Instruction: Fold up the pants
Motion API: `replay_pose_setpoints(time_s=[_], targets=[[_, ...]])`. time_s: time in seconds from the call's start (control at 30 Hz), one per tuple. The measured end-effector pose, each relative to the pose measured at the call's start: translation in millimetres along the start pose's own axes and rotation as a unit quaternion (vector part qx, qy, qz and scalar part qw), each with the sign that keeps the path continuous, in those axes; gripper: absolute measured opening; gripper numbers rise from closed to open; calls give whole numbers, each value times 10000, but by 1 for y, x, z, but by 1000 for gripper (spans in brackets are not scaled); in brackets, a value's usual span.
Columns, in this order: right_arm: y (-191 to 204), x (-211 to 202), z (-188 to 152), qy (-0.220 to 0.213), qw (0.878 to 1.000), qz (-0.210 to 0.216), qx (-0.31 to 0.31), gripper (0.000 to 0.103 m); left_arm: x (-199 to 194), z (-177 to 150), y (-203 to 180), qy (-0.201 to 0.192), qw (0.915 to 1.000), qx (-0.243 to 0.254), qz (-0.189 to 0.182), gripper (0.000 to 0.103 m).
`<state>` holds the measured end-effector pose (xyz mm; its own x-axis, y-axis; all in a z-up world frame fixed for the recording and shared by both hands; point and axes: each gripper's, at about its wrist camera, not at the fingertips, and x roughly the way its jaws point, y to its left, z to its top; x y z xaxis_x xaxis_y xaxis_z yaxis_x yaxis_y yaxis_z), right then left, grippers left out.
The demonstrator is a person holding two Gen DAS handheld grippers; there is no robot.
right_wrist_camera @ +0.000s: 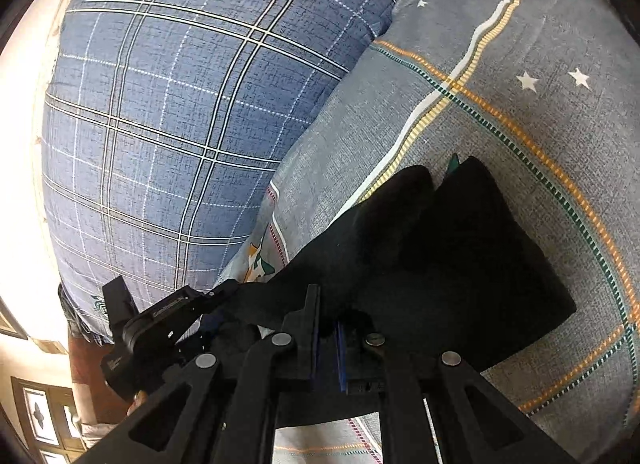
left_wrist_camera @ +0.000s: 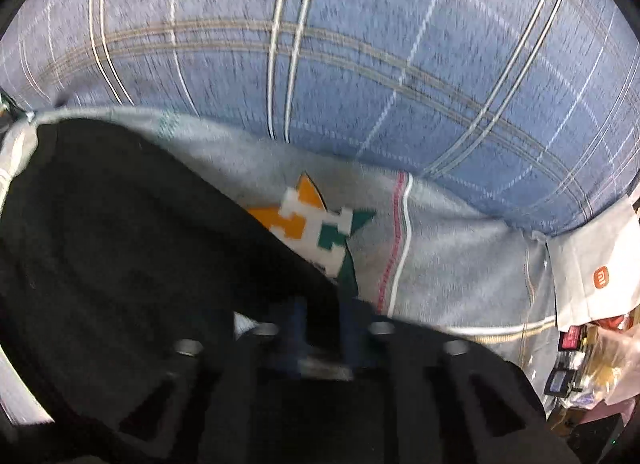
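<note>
Both grippers' jaws are clamped on the black pants (right_wrist_camera: 460,264) — right gripper (right_wrist_camera: 328,338) at a near edge, left gripper (left_wrist_camera: 320,316) likewise. The pants lie on the grey bedsheet (right_wrist_camera: 520,124). Only the right view shows both legs; beyond, a blue plaid pillow (right_wrist_camera: 160,124).

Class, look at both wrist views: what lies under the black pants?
The black pants lie on a grey sheet with stars and striped lines. An orange, white and green print shows beside their edge. What the sheet carries beneath the pants is covered.
</note>
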<state>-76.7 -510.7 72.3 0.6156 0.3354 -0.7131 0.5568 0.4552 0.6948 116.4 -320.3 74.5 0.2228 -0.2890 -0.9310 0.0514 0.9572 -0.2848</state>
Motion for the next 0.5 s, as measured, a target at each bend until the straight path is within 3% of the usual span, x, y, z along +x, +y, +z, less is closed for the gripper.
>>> replay_pose_setpoints(time_s=[0.1,0.23,0.37,0.5], targets=[[-5,1,6,39,9999,115,61,7,-31,-9,12,-317,9990,-123,-295,7],[-15,-10,18,-44,9992,349,178,7,-70,-50,33,-802,9935,-222,-782,6],[-17,-27,14,-63,9987,505,-1,7,-56,-103,49,-490,9939,-230,-962,6],[-22,-45,-6,-318,9986,3,-421,6,-40,-132,63,-338,9950,-198,-915,6]])
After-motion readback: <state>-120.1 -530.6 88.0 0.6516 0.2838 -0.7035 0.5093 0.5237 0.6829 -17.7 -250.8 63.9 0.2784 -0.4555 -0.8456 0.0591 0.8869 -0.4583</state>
